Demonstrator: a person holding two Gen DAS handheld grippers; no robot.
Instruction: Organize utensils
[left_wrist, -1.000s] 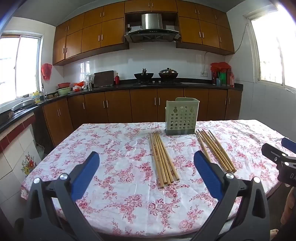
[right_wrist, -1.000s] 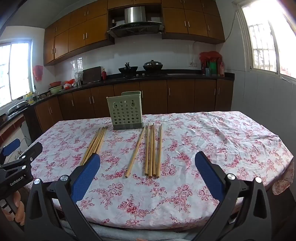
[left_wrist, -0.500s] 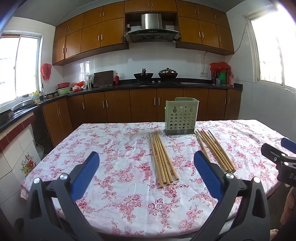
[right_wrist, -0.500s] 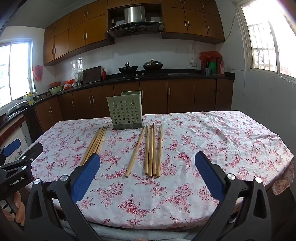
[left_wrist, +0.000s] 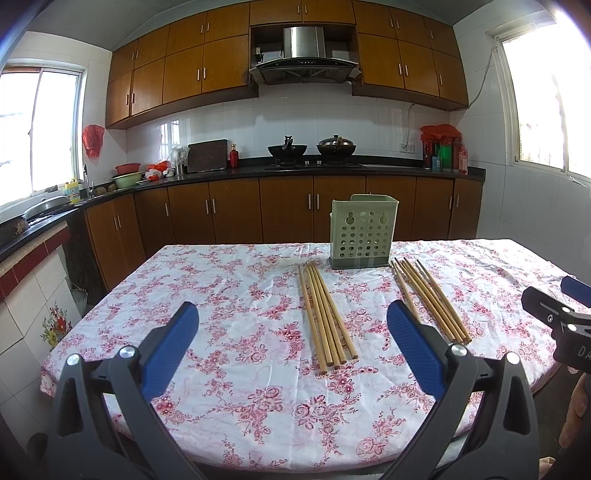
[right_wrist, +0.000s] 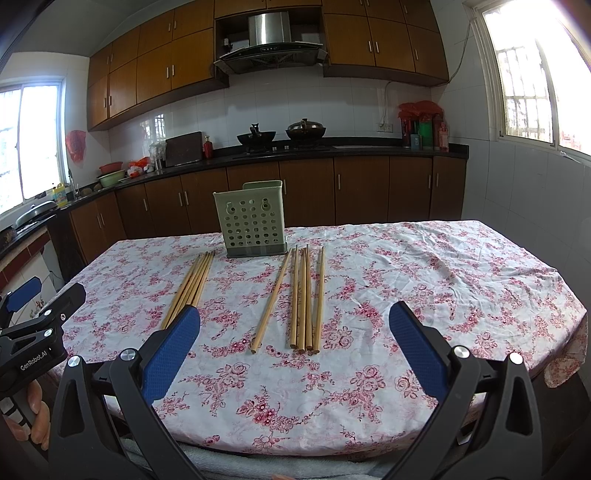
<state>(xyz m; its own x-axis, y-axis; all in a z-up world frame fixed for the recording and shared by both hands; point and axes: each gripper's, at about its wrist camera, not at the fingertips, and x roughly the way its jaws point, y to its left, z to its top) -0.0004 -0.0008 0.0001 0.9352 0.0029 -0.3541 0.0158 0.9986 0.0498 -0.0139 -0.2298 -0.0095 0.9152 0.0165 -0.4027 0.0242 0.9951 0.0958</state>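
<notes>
Meanwhile both claws (left_wrist: 291, 345) (right_wrist: 293, 345) gape wide; holder (right_wrist: 253, 219) contents hidden, chopsticks (right_wrist: 304, 295) outside.

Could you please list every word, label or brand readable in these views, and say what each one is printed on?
"GenRobot.AI": on the left gripper body, seen from the right wrist view.
"DA", cut off by the frame edge: on the right gripper body, seen from the left wrist view.
Labels on the yellow bottle and counter containers: too small to read.
</notes>
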